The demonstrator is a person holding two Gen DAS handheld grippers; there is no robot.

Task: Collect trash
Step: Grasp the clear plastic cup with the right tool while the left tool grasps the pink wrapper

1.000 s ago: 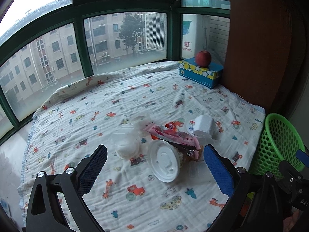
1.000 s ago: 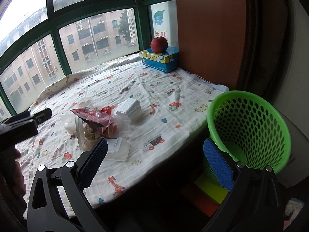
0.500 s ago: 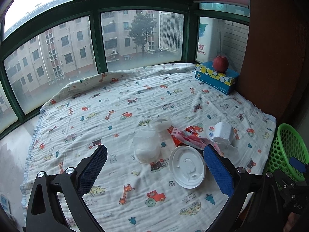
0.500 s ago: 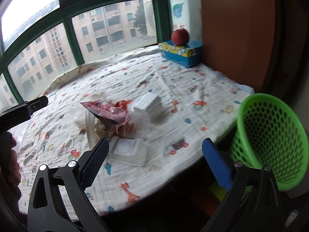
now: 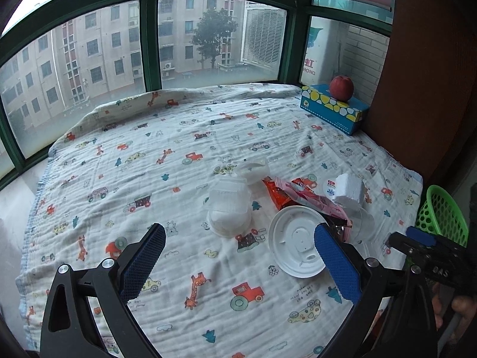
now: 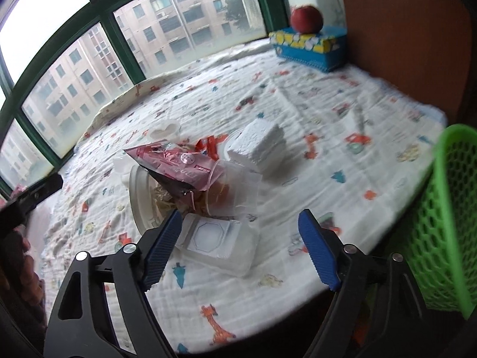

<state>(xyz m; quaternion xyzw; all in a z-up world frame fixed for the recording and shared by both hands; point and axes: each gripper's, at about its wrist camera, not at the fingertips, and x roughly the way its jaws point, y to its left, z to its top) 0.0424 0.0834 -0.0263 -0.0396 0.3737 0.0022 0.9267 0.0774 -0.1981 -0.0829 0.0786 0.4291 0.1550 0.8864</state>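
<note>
Blanket (image 5: pixel 179 161) with cartoon print covers the ledge, green basket (image 6: pixel 441 223) off its edge at 3 o'clock. Trash pile mid-blanket: white lid (image 5: pixel 295 244), pink wrapper (image 6: pixel 176 164), foam block (image 6: pixel 259 143), clear tray (image 6: pixel 220 238). Left gripper (image 5: pixel 238 256) gapes empty; right gripper (image 6: pixel 238 238), jaws just been closing, straddles the tray, pads not touching.

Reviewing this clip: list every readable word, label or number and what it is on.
"HONG", under a red character: sign behind the window.
"DAS": right gripper's body.
Small print on the blanket: too small to read.
Pink wrapper and round label: unreadable.
</note>
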